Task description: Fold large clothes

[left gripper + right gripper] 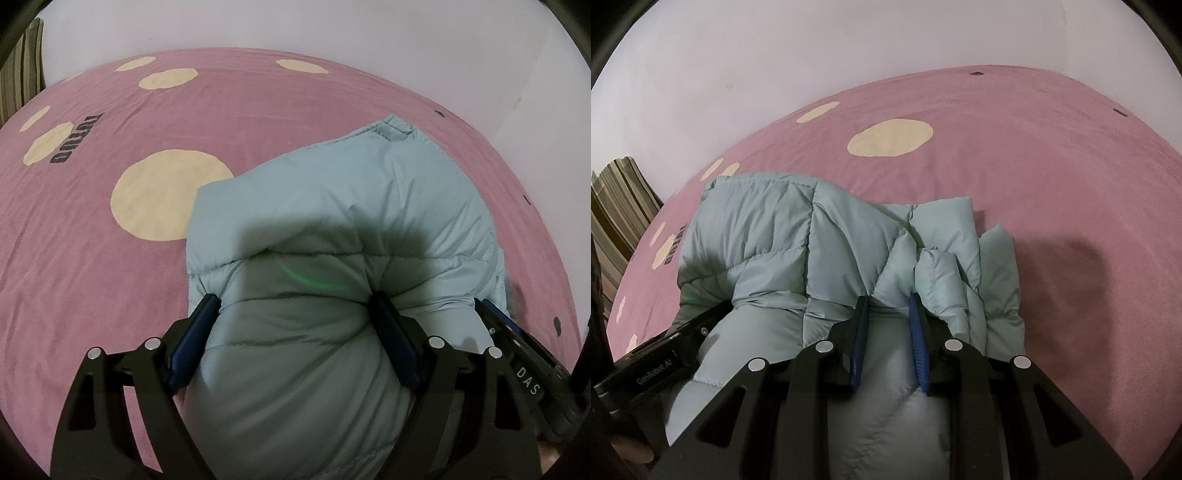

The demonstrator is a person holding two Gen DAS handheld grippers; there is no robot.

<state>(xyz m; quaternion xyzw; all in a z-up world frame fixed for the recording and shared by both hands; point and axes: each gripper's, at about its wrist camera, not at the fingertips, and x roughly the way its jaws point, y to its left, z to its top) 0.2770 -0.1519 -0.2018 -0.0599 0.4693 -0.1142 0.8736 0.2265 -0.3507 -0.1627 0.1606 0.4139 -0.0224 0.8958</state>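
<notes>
1. Fingers (207, 325) of the left gripper (295, 314) are standing wide in the left wrist view, their blue pads pressing both flanks of a thick puffy fold of the pale blue-green quilted jacket (351, 206).
2. Spreading away toward twelve o'clock, the jacket is lying bunched on the pink bedspread (92, 229), a soft matte cloth with cream blobs; dark lettering at nine o'clock is reading roughly "DUTUO", inverted. At four o'clock, the right gripper (491, 314) is showing "DAS" on its black body.
3. Fingers (862, 321) of the right gripper (888, 301) are sitting narrow in the right wrist view, pinching a thin stitched ridge of the jacket (768, 229).
4. At eight o'clock, the left gripper (705, 325) body is reading "GenRobot AI". A striped pillow (620, 206) is leaning at nine o'clock.
</notes>
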